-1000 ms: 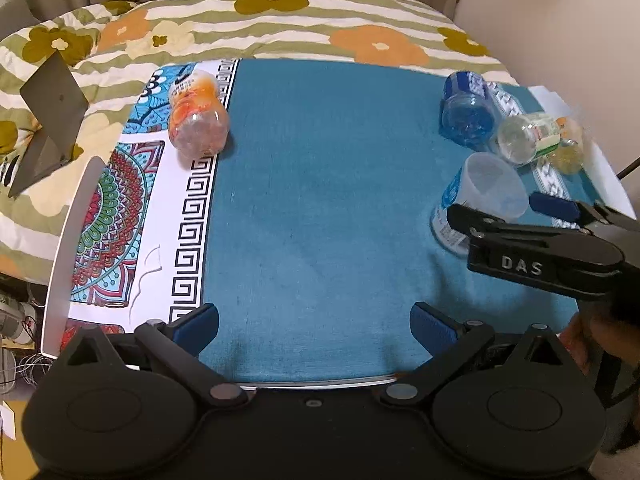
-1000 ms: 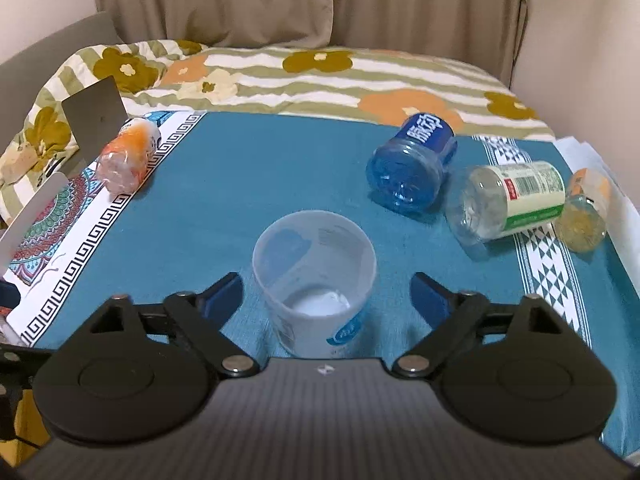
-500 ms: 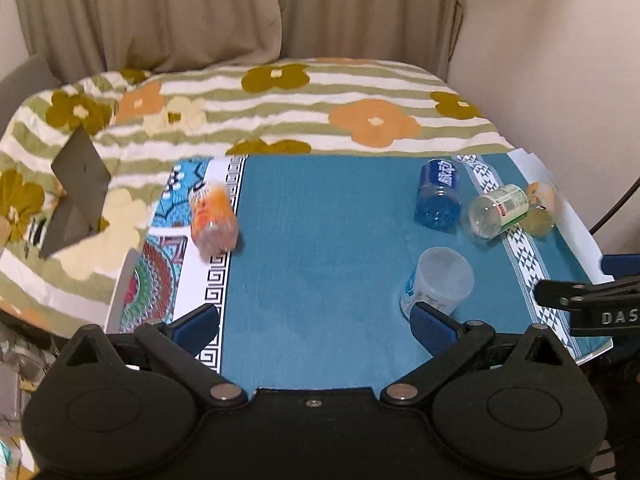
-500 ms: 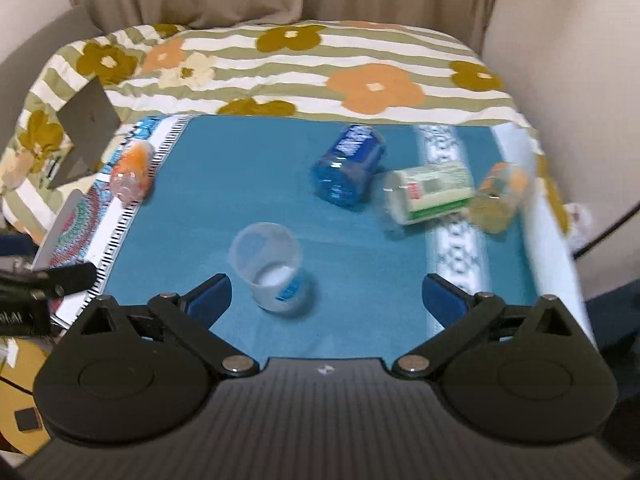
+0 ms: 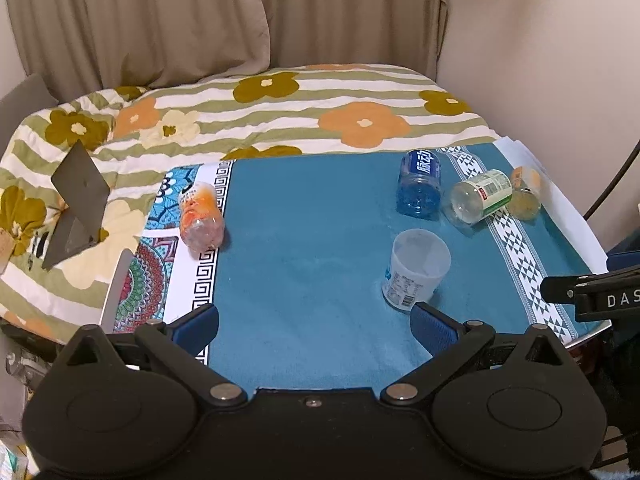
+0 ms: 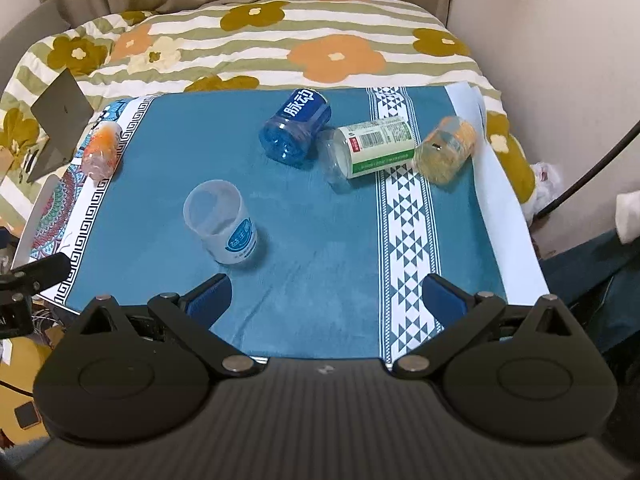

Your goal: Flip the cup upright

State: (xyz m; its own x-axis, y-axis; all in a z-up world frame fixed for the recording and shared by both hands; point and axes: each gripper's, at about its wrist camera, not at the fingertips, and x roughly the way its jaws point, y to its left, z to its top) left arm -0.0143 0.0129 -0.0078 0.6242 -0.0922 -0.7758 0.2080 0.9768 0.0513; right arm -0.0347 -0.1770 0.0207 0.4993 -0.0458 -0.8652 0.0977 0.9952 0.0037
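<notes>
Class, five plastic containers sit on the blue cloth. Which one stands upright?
The translucent white cup, mouth open upward. The blue, green-labelled and two orange bottles lie sideways.

Translucent white cup point(image 6: 222, 222) with blue label stands upright, mouth up.

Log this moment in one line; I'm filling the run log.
cup upright on cloth | left gripper open | right gripper open | neither touching cup

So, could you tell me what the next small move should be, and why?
Probably none beyond resting: the cup stands upright, mouth up, on the blue cloth, and both the left hand-held gripper and the right hand-held gripper are open, well clear of it.
</notes>
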